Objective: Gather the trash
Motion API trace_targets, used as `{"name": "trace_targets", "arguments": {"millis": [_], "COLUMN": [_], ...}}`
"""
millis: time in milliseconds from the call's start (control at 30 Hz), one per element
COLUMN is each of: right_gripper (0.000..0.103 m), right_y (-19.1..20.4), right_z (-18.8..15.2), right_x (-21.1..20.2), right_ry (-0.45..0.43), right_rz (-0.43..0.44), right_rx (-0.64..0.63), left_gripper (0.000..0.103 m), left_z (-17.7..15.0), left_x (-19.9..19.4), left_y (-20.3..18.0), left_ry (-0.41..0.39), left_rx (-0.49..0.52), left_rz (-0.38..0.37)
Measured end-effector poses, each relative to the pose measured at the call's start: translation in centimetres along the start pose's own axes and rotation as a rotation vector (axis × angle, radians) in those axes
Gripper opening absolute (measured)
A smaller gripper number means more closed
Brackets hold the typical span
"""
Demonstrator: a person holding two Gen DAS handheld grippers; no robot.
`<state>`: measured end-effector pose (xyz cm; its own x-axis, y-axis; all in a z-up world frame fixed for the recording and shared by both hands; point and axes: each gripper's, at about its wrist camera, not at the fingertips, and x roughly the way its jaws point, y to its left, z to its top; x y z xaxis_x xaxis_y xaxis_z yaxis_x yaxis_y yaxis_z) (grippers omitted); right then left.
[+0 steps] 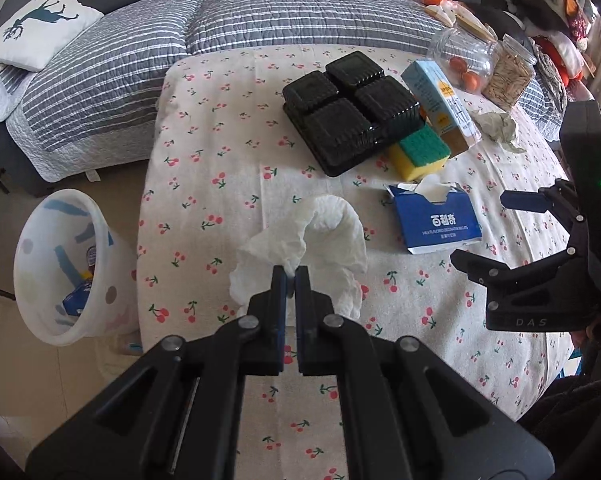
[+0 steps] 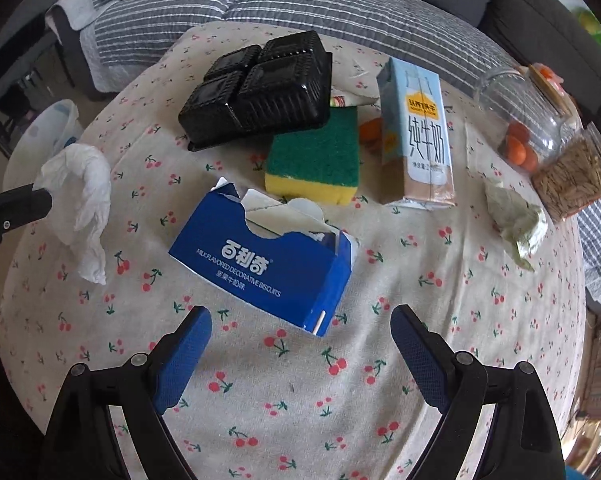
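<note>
Pinched between my left gripper [image 1: 291,276]'s jaws is a crumpled white tissue [image 1: 320,240], soft and creased, its loose folds billowing up and beyond the fingertips, lifted over the cherry-print tablecloth [image 1: 220,160]. Taking the torn blue biscuit box [image 2: 268,256] as landmark: far to its left, off the table edge on the floor, stands a white plastic bin [image 1: 56,264] with pale blue marks, some packaging lying inside. The tissue hangs left of the box, well apart from it. The box itself is glossy cardboard, ragged along its open top, lying flat just ahead of my right gripper [image 2: 300,332], whose blue textured fingers [image 2: 188,344] stand wide apart, holding nothing, with the box's near corner between them. Behind the box sit a ribbed black plastic tray [image 2: 260,88] and a yellow sponge [image 2: 314,160] with a rough green top. Right of those stands an upright milk carton [image 2: 418,132]. Farther right lies a wrinkled greenish paper wad [image 2: 516,220], beside two clear jars [image 2: 540,128].
</note>
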<state>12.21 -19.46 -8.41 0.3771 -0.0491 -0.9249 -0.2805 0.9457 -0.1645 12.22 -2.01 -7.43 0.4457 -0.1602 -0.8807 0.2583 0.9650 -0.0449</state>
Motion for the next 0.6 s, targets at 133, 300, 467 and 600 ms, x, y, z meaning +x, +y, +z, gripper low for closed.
{"name": "trace_targets", "arguments": {"millis": [133,300,467,600], "right_gripper": [0.092,0.070,0.045,0.017], "right_y": [1.1,1.3,0.9,-1.1], "right_z": [1.1,1.7,1.4,1.1], "right_x": [1.0,1.7,1.9,1.0], "right_ry": [-0.004,0.005,0.025,0.034], "right_rz": [0.013,0.044,0.035,0.100], "right_rx": [-0.067,-0.078,-0.062,0.048], "left_gripper": [0.030,0.066,0.068,0.068], "left_z": [0.5,1.3,1.6,1.1], "left_x": [0.9,1.4,2.7,4.5], "left_y": [0.9,1.0,0.6,-0.6], "left_ry": [0.009,0.002,0.021,0.077], "left_rx": [-0.021,0.018,0.077,0.129], "left_rz": [-0.027,-0.030,-0.022,0.015]}}
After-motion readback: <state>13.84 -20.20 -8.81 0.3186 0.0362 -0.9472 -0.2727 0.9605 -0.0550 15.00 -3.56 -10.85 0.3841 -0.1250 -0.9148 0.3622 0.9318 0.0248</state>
